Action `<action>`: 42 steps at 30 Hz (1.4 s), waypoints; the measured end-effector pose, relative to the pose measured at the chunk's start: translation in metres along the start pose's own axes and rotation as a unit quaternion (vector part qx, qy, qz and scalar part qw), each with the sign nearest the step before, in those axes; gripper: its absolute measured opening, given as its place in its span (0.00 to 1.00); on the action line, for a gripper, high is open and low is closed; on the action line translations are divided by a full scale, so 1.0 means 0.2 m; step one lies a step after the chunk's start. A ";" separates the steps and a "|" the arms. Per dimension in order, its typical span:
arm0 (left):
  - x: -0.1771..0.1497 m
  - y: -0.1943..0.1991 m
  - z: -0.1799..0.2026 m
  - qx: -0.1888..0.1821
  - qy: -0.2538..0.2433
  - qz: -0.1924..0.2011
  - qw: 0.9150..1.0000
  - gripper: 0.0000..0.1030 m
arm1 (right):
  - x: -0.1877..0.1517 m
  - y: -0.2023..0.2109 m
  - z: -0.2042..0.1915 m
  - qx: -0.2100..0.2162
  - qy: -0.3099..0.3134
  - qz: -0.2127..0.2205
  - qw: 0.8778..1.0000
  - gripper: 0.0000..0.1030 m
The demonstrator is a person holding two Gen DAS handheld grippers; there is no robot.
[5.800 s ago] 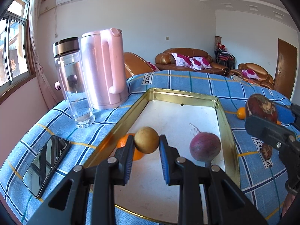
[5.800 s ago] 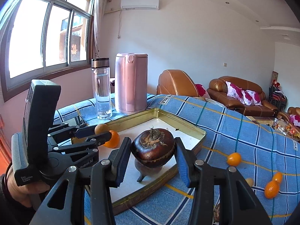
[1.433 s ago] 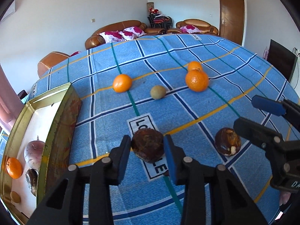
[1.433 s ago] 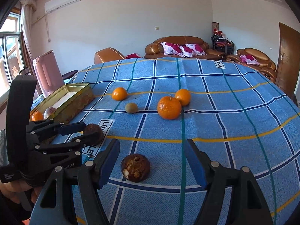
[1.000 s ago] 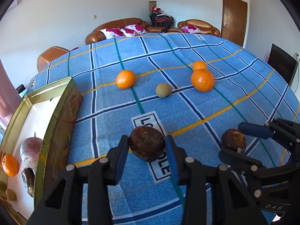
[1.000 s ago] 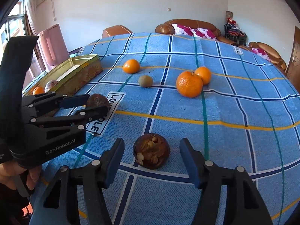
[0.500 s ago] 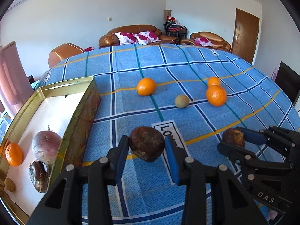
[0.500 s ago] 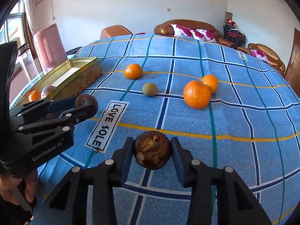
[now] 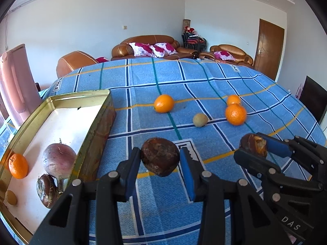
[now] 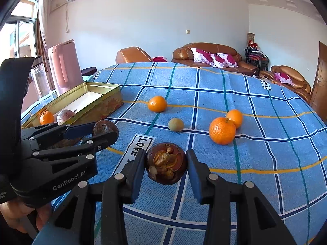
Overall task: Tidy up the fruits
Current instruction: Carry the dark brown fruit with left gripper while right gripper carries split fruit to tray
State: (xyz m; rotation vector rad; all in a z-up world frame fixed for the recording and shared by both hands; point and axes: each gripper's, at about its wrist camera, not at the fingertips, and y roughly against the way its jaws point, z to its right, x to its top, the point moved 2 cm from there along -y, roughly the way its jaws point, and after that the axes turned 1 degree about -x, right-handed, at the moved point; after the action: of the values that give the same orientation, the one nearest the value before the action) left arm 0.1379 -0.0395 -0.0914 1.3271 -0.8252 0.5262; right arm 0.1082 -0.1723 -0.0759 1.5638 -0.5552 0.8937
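Living room with brown sofas behind; blue checked cloth (image 9: 204, 77) over the table. Left wrist view: your left gripper (image 9: 160, 161) has its jaws pinching a dark brown fruit (image 9: 160, 156) across its widest part, apparently clear of the cloth. Beside it to the left sits the gold tin tray (image 9: 96, 130), holding a small orange (image 9: 18, 165), a purple round fruit (image 9: 59, 160), a dark brown fruit with its stem cap (image 9: 47, 189) and a small tan fruit (image 9: 10, 197). Loose on the cloth: three oranges (image 9: 164, 103) (image 9: 233, 100) (image 9: 235, 114) and a small greenish fruit (image 9: 200, 120). Right wrist view: your right gripper (image 10: 166, 166) has its jaws pinching a second dark fruit with a broken, crusty face (image 10: 166, 163), above the cloth near the printed label (image 10: 139, 147). A pink kettle (image 10: 63, 65) and clear bottle (image 10: 39, 77) stand beyond the tray. Handling, as judgement: both fruits look light, with a hard dry rind, stiff enough for a firm pinch; the cracked one may crumble or shed bits, so keep pressure on the intact sides, not the broken face. Round shapes will roll when freed, so set each down low inside the tray, in a bare spot, before you open.
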 end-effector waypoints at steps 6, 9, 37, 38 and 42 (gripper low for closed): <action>0.00 0.05 0.01 0.010 -0.003 0.026 1.000 0.40 | 0.00 0.01 0.00 0.002 -0.002 0.008 1.000 0.41; 0.00 0.07 0.01 0.014 -0.006 0.039 0.999 0.40 | 0.00 0.02 0.01 0.004 -0.003 0.013 1.000 0.41; -0.01 0.22 0.02 0.026 -0.008 0.117 0.993 0.40 | -0.01 0.14 0.00 -0.008 0.001 0.073 0.997 0.41; -0.01 0.23 0.02 0.026 -0.008 0.118 0.993 0.40 | -0.01 0.14 0.00 -0.008 0.002 0.073 0.997 0.41; -0.02 0.25 0.02 0.027 -0.007 0.127 0.992 0.40 | -0.01 0.15 0.00 -0.009 0.002 0.081 0.997 0.41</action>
State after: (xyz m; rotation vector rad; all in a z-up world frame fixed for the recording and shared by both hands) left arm 0.0980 -0.0327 -0.0626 1.2827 -1.0041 0.7433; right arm 0.0837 -0.1788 -0.0588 1.5161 -0.6928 1.0099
